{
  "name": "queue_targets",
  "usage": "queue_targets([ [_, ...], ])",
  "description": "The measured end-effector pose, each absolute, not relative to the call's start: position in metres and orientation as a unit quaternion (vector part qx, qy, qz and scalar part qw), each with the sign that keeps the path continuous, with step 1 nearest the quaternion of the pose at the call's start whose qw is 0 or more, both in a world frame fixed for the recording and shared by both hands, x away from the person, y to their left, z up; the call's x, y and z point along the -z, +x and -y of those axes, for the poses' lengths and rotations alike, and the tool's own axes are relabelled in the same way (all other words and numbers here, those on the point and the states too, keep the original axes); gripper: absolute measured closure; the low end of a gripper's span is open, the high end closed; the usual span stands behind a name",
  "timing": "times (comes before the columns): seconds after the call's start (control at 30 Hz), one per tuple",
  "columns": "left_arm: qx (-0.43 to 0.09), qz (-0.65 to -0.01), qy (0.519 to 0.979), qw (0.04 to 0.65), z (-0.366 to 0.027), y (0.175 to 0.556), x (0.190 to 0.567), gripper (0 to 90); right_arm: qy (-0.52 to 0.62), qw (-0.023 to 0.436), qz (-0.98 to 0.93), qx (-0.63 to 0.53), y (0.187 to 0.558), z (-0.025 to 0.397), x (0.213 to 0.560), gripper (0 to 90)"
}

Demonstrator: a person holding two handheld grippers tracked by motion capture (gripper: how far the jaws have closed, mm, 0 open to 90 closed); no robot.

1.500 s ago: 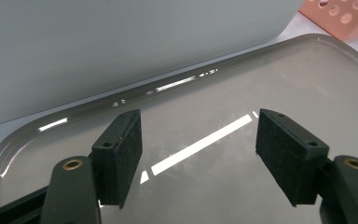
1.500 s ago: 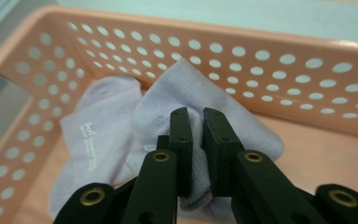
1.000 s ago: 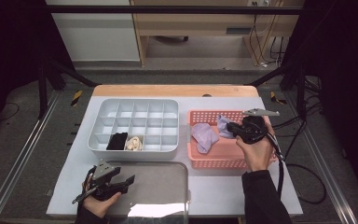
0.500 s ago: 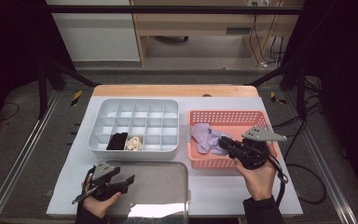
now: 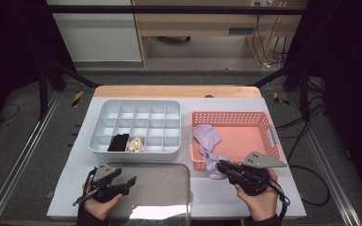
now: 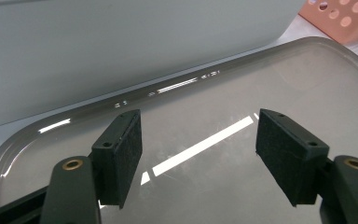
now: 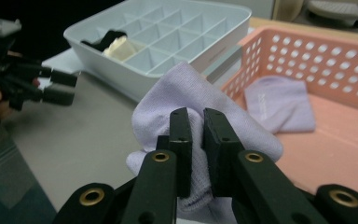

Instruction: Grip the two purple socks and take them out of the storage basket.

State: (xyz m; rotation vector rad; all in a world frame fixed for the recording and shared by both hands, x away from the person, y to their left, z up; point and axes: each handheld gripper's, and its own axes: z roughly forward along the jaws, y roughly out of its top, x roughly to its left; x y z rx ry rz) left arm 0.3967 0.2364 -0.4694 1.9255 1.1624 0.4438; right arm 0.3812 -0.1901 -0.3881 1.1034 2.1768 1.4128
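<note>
The left tool (image 5: pixel 122 181) hovered over the grey tray (image 5: pixel 169 197) at the desk's near edge, jaws wide apart and holding nothing. The right tool (image 5: pixel 224 167) pinched a lilac sock (image 5: pixel 214 162) between nearly closed jaws, at the near wall of the pink basket (image 5: pixel 264 120). Its pads hid part of the sock.

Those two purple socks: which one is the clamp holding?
The purple sock draped over the pink basket's front rim, pinched by the right gripper. The other sock lies flat inside the basket, untouched.
</note>
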Motion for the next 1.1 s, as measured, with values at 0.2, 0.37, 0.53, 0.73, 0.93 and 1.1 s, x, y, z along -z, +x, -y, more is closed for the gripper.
queue_targets([
  [0.2,-0.176,-0.461,0.766,0.412,-0.237,0.397,0.469,31.0,0.390,0.135,-0.778,-0.474,0.374,0.188,0.414,82.3],
  [0.37,-0.177,-0.460,0.766,0.413,-0.237,0.396,0.468,31.0,0.397,0.123,-0.785,-0.459,0.370,0.188,0.431,82.2],
  [0.53,-0.176,-0.460,0.766,0.413,-0.237,0.397,0.468,30.9,0.406,0.113,-0.795,-0.436,0.371,0.186,0.451,81.8],
  [0.73,-0.175,-0.459,0.767,0.412,-0.236,0.397,0.469,31.0,0.411,0.113,-0.807,-0.409,0.374,0.183,0.468,81.1],
  [0.93,-0.175,-0.458,0.767,0.413,-0.236,0.396,0.469,31.0,0.396,0.124,-0.821,-0.392,0.373,0.174,0.474,73.3],
  [1.1,-0.175,-0.460,0.766,0.413,-0.236,0.397,0.469,31.0,0.392,0.136,-0.815,-0.404,0.370,0.174,0.465,66.3],
])
